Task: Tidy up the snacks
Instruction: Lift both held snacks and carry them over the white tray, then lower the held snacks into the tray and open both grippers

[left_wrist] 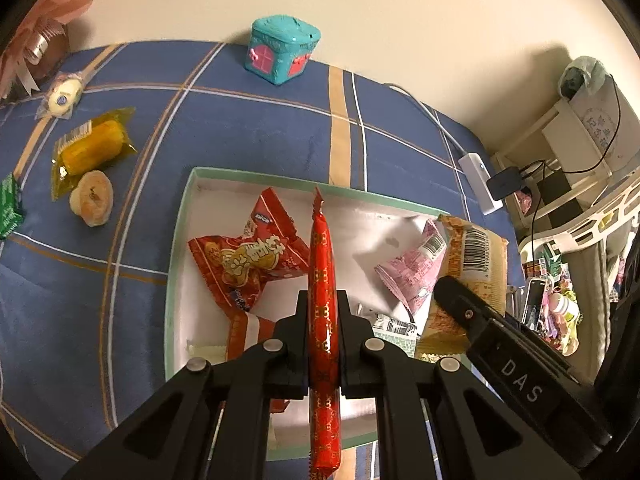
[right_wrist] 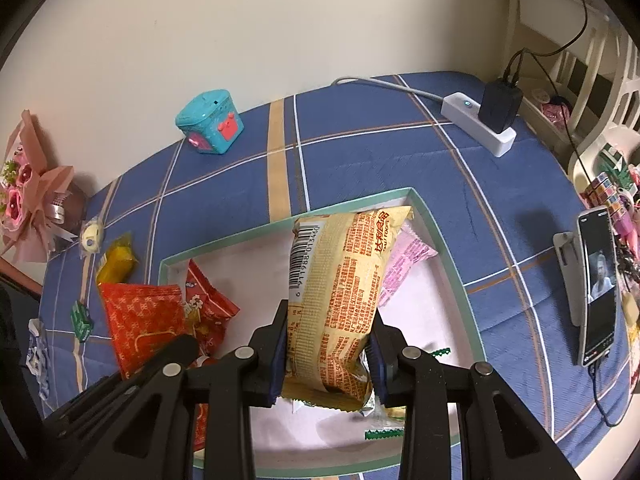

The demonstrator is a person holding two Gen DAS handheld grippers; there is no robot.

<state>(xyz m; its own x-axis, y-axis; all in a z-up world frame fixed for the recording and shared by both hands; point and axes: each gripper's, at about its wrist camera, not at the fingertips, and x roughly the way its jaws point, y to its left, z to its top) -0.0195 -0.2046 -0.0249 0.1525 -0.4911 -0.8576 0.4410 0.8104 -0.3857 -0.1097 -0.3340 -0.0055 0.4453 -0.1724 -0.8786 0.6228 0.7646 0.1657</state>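
The left gripper [left_wrist: 324, 340] has its jaws pinching a long red sausage stick [left_wrist: 323, 280] held lengthwise above the green-rimmed box [left_wrist: 176, 248]. The right gripper [right_wrist: 329, 354] has its jaws clamped on a yellow snack packet [right_wrist: 340, 280] over the same box [right_wrist: 452, 264]. Inside the box lie a red snack bag [left_wrist: 244, 260] and a pink packet [left_wrist: 412, 272]. On the blue checked bench [left_wrist: 248, 128], left of the box, sit a yellow wrapped cake [left_wrist: 90, 148] and a round pastry [left_wrist: 92, 198]; a teal toy box [left_wrist: 282, 50] stands at the far edge.
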